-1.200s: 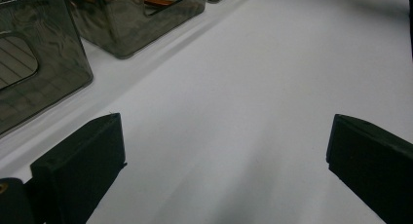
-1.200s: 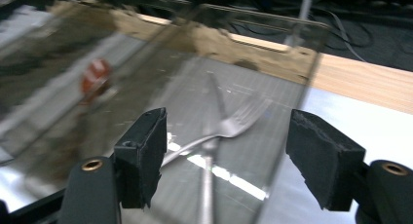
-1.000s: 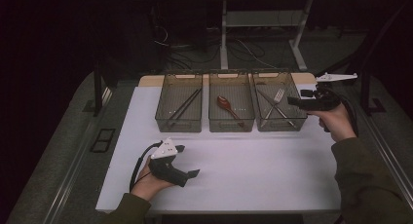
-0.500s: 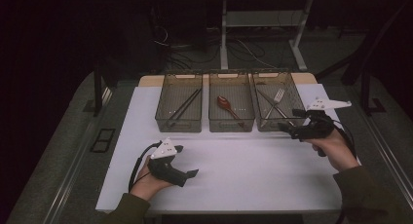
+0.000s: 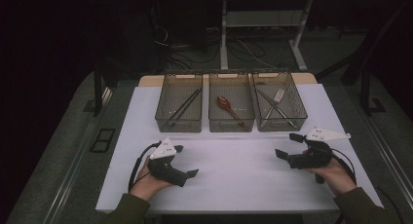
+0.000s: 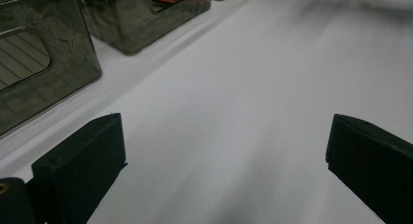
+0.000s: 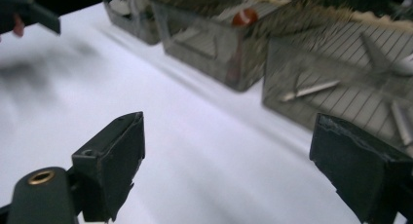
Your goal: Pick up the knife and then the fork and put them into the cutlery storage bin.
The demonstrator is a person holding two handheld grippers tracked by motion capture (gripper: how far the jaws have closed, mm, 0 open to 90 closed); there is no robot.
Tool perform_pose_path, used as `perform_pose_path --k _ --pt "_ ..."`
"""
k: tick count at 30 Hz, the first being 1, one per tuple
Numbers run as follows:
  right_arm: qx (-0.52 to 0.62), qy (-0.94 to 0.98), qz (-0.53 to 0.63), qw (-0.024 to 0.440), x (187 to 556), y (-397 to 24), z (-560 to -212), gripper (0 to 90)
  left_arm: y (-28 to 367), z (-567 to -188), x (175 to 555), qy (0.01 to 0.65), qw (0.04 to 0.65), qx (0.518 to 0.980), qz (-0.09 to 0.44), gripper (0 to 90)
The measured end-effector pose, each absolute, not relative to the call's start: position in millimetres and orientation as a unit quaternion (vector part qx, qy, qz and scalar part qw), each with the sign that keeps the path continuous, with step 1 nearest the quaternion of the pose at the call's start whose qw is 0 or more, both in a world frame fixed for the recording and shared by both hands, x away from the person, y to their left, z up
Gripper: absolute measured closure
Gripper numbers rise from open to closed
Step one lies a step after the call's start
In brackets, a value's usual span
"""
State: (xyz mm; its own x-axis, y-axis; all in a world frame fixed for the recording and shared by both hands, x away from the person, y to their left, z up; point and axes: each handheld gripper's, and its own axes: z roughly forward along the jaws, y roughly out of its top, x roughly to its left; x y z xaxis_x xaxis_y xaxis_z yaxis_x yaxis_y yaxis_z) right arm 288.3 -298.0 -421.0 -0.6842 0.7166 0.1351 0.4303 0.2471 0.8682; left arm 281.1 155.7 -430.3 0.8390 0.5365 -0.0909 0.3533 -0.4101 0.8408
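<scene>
Three clear bins stand in a row at the back of the white mat (image 5: 234,160). The left bin (image 5: 179,107) holds dark chopsticks, the middle bin (image 5: 231,107) a wooden spoon (image 5: 226,104), the right bin (image 5: 278,106) a fork (image 5: 276,96) and other metal cutlery. My left gripper (image 5: 186,160) rests low at the near left, open and empty (image 6: 224,170). My right gripper (image 5: 287,146) is at the near right, in front of the right bin (image 7: 341,87). Its jaws have just been opening and stand open with nothing between them (image 7: 229,160).
A broad bare stretch of mat lies between the two hands. The table's front edge (image 5: 234,208) runs just in front of my wrists. Dark floor, cables and a desk frame (image 5: 224,34) lie beyond the bins.
My right hand has come away from beside the right bin, toward the near side of the table and lower. The left hand has stayed where it was.
</scene>
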Motion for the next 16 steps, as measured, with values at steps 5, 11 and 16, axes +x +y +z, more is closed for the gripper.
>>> perform_pose_path --k 5,11,16 --pt "0.375 0.776 0.489 0.132 276 -301 -435 12.2 156 -430 281 0.267 0.476 0.832 0.099 0.0" --pt "0.371 0.786 0.479 0.127 267 -304 -445 12.2 157 -431 281 0.266 0.477 0.832 0.1 0.0" --pt "0.369 0.788 0.475 0.128 266 -304 -446 12.2 157 -431 281 0.269 0.479 0.83 0.099 0.0"
